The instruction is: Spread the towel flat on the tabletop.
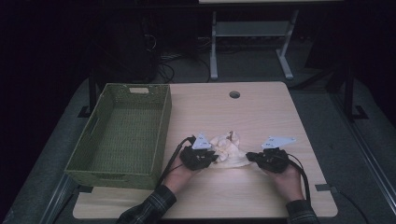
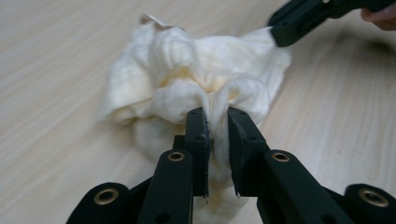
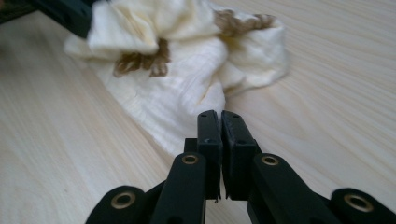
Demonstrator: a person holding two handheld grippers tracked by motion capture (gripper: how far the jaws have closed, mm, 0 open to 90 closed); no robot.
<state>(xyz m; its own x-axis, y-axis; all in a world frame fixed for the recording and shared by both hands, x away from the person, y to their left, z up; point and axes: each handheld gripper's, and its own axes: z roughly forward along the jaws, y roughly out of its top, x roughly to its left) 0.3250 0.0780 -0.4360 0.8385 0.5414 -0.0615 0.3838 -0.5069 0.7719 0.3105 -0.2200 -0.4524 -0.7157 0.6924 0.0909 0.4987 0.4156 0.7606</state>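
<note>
- High view: a crumpled cream cloth (image 1: 227, 150) lies on the wooden table (image 1: 261, 112), toward its near edge, just right of the green woven basket (image 1: 122, 135). The left gripper (image 1: 211, 157) and right gripper (image 1: 249, 156) meet the cloth from opposite sides, each in one of the person's hands. My reading: gripping two opposite edges suits lifting or spreading the cloth, and the basket, standing open and empty alongside, looks like the likely place for it.
- Left gripper view: the jaws of the left gripper (image 2: 216, 122) stand nearly shut, with a raised fold of the cloth (image 2: 187, 79) pinched between the pads. This shows what the high view cannot: the grip is on a bunched fold, not a flat edge. The other gripper's black tip (image 2: 299, 21) touches the cloth's far side.
- Right gripper view: the right gripper (image 3: 220, 122) is closed almost fully, its tips at the thin near edge of the cloth (image 3: 187, 88); a thin layer seems caught between them, though the contact is hard to confirm. Brown fringe or stitching (image 3: 140, 63) shows on the cloth here, barely visible from above.
</note>
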